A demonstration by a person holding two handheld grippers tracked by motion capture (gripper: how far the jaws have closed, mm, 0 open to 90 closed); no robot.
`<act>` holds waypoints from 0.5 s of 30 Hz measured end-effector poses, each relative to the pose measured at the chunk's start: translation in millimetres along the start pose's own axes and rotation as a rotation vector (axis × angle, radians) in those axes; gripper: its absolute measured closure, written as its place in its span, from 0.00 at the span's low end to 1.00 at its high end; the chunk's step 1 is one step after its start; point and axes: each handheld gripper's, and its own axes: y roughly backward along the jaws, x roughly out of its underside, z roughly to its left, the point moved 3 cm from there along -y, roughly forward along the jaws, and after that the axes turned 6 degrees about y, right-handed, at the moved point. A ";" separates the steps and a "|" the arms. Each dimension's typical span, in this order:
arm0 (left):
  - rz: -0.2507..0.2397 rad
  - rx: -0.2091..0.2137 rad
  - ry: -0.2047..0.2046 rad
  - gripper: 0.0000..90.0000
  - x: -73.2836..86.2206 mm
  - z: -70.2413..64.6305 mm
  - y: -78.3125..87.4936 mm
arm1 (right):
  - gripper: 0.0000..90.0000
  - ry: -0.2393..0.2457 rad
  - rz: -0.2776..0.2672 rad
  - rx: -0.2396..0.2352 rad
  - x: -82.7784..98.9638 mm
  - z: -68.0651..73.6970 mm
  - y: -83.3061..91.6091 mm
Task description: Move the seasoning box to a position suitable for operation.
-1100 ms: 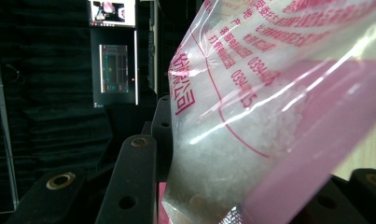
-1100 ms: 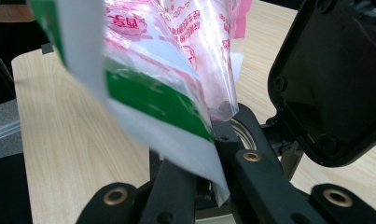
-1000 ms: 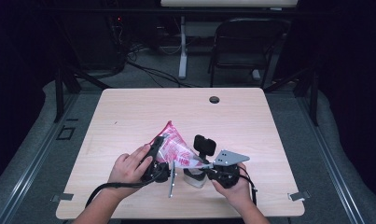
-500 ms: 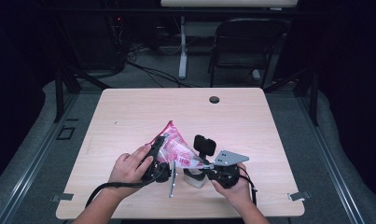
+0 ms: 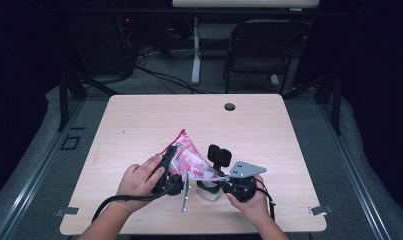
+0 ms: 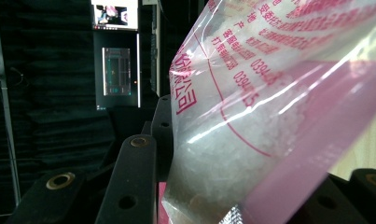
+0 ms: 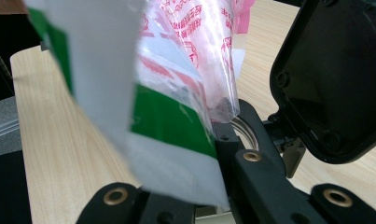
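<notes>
Both hands sit near the front edge of the wooden table (image 5: 139, 120), with a clear plastic bag with pink print (image 5: 189, 157) stretched up between them. Left gripper (image 5: 168, 162), seen from above, has its jaws clamped on the left edge of the bag; in the left gripper view the bag film (image 6: 279, 102) sits between the two black jaws, held at a middling gap, and there's pale granular stuff visible inside the plastic. Right gripper (image 5: 216, 180) points left toward the bag's lower right corner; its jaws are closed down about as far as they go on a white and green packet (image 7: 143, 116), which fills the space above the jaws in the right gripper view, with the bag (image 7: 199, 56) lying right against the packet's far side. Whether the right jaws also pinch the bag film I can't tell. From above, the bag's top corner peaks over the table mid-front, its bottom edge just over the surface between the two hands. A black rectangular module (image 5: 220, 155) stands up just beyond the right hand (image 5: 249, 202). Left hand (image 5: 139, 180) wraps the gripper body, cable (image 5: 114, 205) trailing off toward the front edge.
</notes>
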 end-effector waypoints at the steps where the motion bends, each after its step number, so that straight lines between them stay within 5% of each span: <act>1: 0.000 0.000 0.000 0.76 0.0 0.0 0.0 | 0.99 0.000 0.000 0.000 0.0 0.0 0.0; 15: -0.015 -0.007 0.004 0.76 -0.6 -0.1 -0.7 | 0.99 -0.005 -0.003 0.000 0.2 -0.4 0.1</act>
